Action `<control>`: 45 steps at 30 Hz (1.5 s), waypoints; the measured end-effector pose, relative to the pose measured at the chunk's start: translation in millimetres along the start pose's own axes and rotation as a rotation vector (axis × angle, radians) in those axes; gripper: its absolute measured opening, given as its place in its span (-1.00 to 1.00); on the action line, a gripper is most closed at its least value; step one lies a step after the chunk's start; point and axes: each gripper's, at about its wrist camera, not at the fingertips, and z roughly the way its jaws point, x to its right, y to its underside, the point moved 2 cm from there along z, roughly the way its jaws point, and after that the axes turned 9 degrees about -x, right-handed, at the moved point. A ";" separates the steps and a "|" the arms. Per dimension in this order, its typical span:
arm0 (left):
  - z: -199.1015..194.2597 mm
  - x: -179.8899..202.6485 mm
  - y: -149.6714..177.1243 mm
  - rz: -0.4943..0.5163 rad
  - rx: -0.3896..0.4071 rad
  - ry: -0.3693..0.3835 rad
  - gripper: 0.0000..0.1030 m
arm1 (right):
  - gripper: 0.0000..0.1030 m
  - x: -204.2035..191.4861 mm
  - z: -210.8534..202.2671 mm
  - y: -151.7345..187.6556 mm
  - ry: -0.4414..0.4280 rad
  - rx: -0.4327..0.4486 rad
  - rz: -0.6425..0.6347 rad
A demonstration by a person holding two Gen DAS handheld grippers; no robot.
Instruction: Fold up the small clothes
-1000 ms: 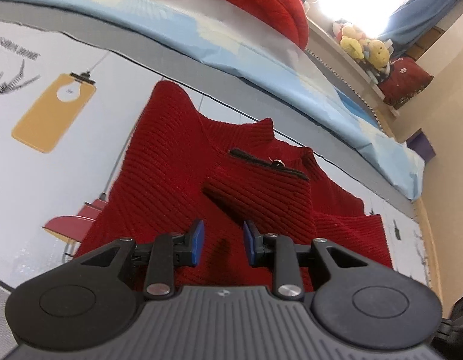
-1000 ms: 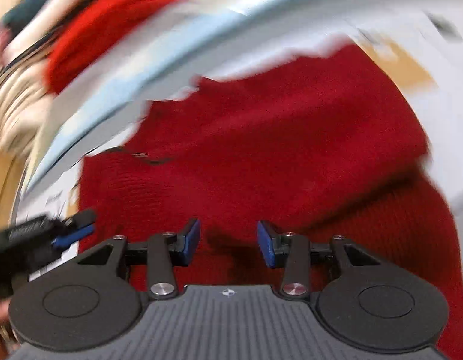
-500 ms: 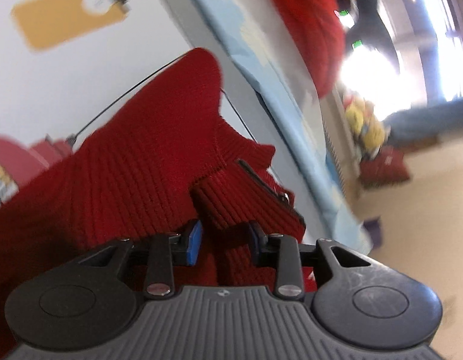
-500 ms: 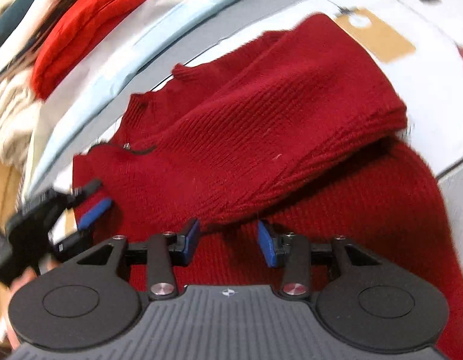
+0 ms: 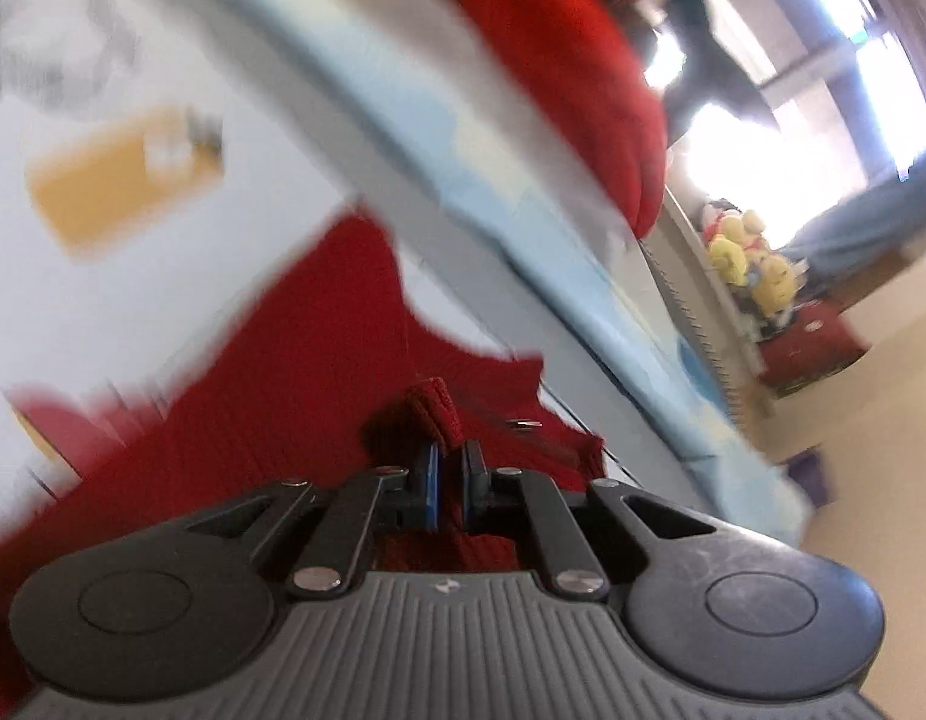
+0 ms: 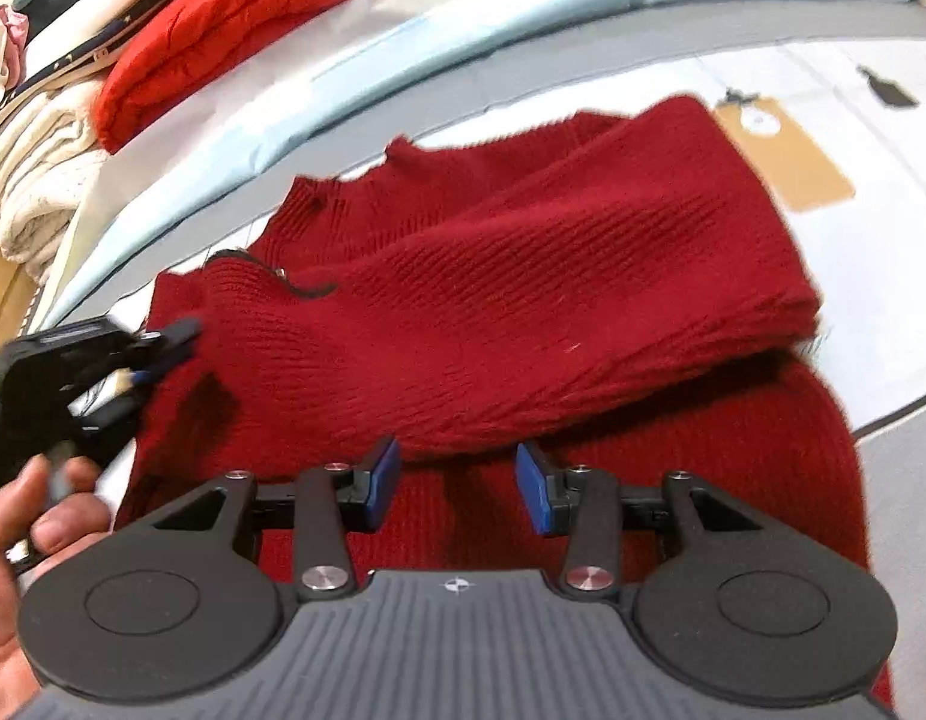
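A dark red knit sweater (image 6: 523,276) lies on the white printed sheet (image 6: 853,60), partly folded, with one sleeve laid across its body. It also shows in the left wrist view (image 5: 294,372). My left gripper (image 5: 449,474) is shut on a fold of the sweater's edge near the collar; it appears in the right wrist view (image 6: 162,342) at the sweater's left edge. My right gripper (image 6: 456,483) is open, just above the sweater's lower middle, below the folded sleeve.
A stack of folded clothes, bright red (image 6: 234,18) over cream (image 6: 36,180), lies beyond a pale blue sheet (image 6: 463,30). Stuffed toys (image 5: 745,258) sit on a far shelf. The sheet carries an orange tag print (image 6: 787,156).
My left gripper moved in and closed on the sweater's edge. My right gripper stayed open and settled nearer the sweater's lower middle.
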 end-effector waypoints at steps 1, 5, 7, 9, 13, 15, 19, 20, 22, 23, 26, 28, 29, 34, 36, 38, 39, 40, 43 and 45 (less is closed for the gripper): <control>-11.3 6.4 0.6 0.042 0.037 -0.022 -0.87 | -0.12 0.6 -2.6 -1.8 0.001 0.016 0.002; -40.9 29.4 7.4 0.157 0.111 -0.232 -0.78 | -0.12 4.8 -9.2 -8.7 0.001 0.074 0.042; -39.7 22.2 14.8 0.145 0.080 -0.350 -0.74 | -0.12 7.8 -9.5 -10.4 0.009 0.084 0.063; -40.8 21.7 17.7 0.177 0.100 -0.433 -0.76 | -0.12 11.2 -8.5 -10.6 0.032 0.084 0.087; -48.5 39.3 17.9 0.289 0.157 -0.376 -0.74 | -0.12 17.6 -12.7 -10.9 0.054 0.114 0.143; -46.7 42.5 20.1 0.335 0.123 -0.309 -0.69 | -0.12 18.8 -17.8 -11.5 0.060 0.140 0.171; -0.7 14.1 20.6 0.279 -0.158 -0.327 -0.64 | -0.14 30.8 -15.3 -16.5 0.029 0.173 0.213; 4.0 8.2 21.9 0.280 -0.183 -0.343 -0.68 | -0.14 40.2 -7.0 -18.3 0.022 0.141 0.242; -1.2 14.3 21.8 0.333 -0.161 -0.341 -0.67 | -0.12 60.9 7.0 -17.8 0.050 0.067 0.343; -4.6 20.4 21.9 0.359 -0.156 -0.340 -0.64 | -0.16 71.1 9.9 -16.1 0.063 0.046 0.400; -13.2 31.1 21.5 0.405 -0.119 -0.309 -0.50 | -0.13 71.4 1.5 -22.6 0.047 0.086 0.400; -6.9 25.0 22.7 0.385 -0.152 -0.329 -0.48 | -0.13 66.9 -3.5 -27.0 0.056 0.119 0.359; 1.7 16.8 21.9 0.364 -0.205 -0.346 -0.49 | -0.14 70.6 -1.3 -28.1 0.056 0.101 0.376; -24.1 33.2 16.0 0.411 -0.162 -0.355 -0.51 | -0.11 86.6 -10.3 -21.7 0.058 0.071 0.525; -43.5 44.1 16.8 0.455 -0.123 -0.348 -0.49 | -0.11 73.6 -29.6 -25.3 0.074 0.126 0.454; -63.4 49.7 17.0 0.474 -0.098 -0.340 -0.49 | -0.11 64.8 -50.9 -26.6 0.077 0.182 0.393; -71.8 50.4 18.5 0.481 -0.086 -0.339 -0.49 | -0.11 62.6 -63.0 -26.3 0.083 0.208 0.369; -81.6 52.3 21.3 0.495 -0.073 -0.340 -0.49 | -0.11 60.7 -73.4 -25.4 0.095 0.232 0.348; -116.0 57.2 27.1 0.554 -0.026 -0.327 -0.49 | -0.11 60.4 -104.9 -22.0 0.117 0.298 0.293; -142.6 60.8 32.8 0.591 0.006 -0.313 -0.49 | -0.11 59.7 -128.0 -15.9 0.131 0.344 0.251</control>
